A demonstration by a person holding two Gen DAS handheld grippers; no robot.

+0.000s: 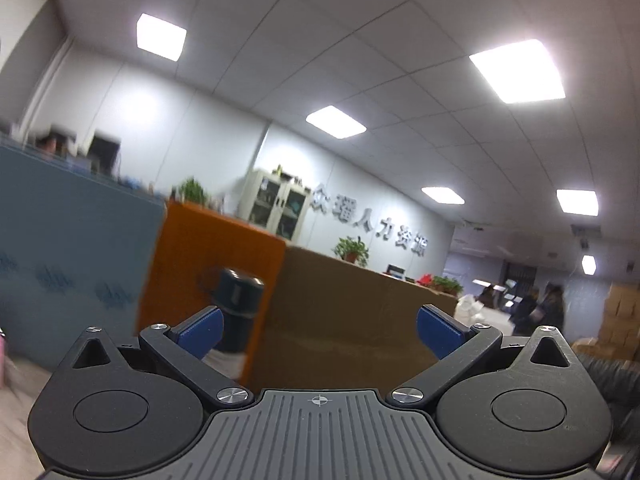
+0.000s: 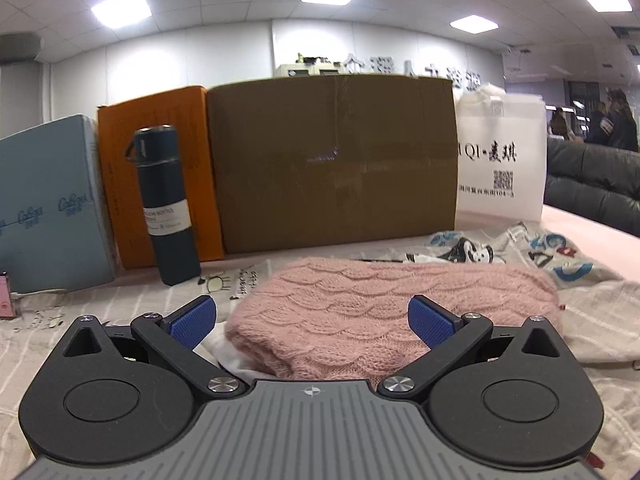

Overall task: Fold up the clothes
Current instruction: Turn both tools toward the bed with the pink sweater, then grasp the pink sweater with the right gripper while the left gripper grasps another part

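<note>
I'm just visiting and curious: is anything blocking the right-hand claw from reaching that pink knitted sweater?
Nothing visible does. The right gripper is open, with the pink knitted sweater lying directly ahead between its fingers. The dark blue thermos stands off to the left, and the cardboard box is behind the sweater.

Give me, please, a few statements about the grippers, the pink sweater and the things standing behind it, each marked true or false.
1. The right gripper is open and holds nothing. True.
2. The pink sweater hangs from the left gripper. False: it lies on the bed; the left gripper is open and empty.
3. The dark flask stands upright. True.
4. The white bag lies on the sweater. False: it stands behind it, beside the brown box.
</note>
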